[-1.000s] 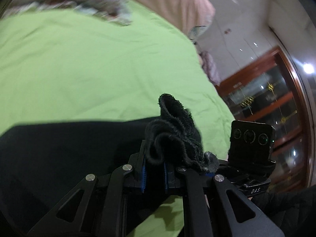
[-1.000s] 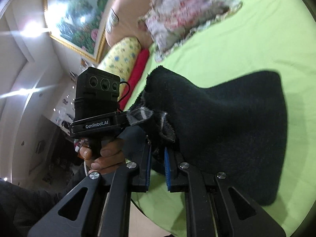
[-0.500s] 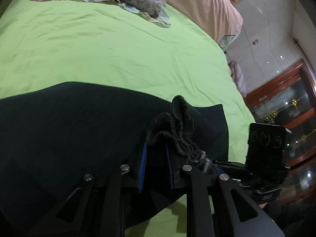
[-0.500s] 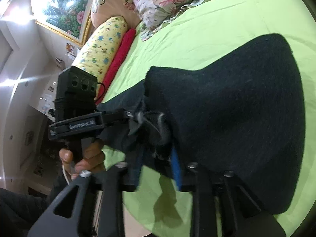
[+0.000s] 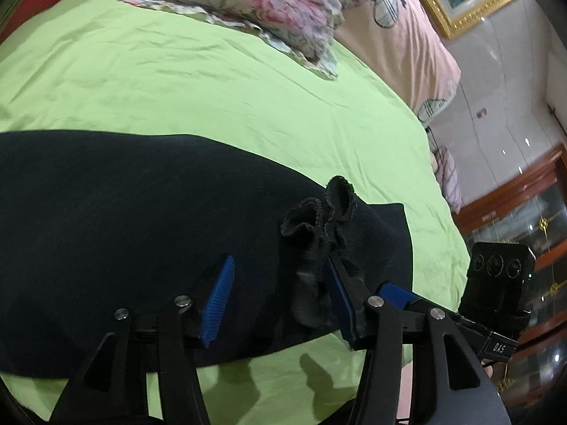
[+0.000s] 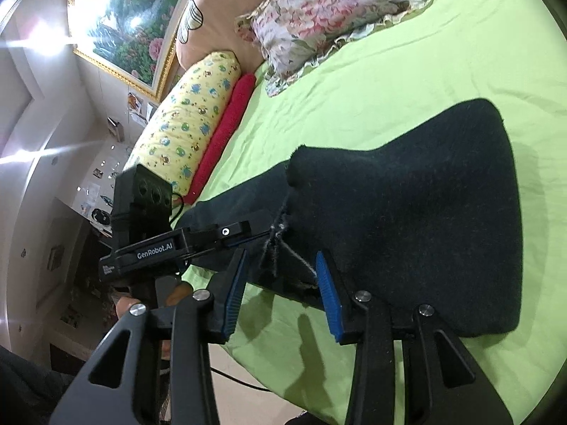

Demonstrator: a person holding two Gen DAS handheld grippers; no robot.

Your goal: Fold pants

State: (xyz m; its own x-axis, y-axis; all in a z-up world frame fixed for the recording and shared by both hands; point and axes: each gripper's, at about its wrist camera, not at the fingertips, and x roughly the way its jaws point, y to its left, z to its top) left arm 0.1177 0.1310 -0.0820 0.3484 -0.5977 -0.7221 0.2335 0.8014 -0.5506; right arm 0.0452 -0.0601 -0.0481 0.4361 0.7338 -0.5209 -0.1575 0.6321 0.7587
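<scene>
The black pants [image 5: 124,219] lie folded on the green bed sheet [image 5: 212,81]; they also show in the right wrist view [image 6: 425,212]. My left gripper [image 5: 280,297] is open, its blue pads apart, with a bunched cuff [image 5: 319,219] resting against the right pad. My right gripper [image 6: 281,294] is open too, with a frayed cuff edge [image 6: 276,244] lying between its pads. Each gripper shows in the other's view, close beside it.
A floral pillow [image 5: 255,7] and a pink headboard [image 5: 407,46] lie at the bed's far end. A yellow bolster [image 6: 191,120] and red cushion [image 6: 230,113] line one side. The bed's near edge [image 6: 269,372] runs just under the grippers. A wooden cabinet [image 5: 524,212] stands beyond.
Both grippers came down to the bed and opened, letting go of the cuffs. The pants now lie flat on the sheet.
</scene>
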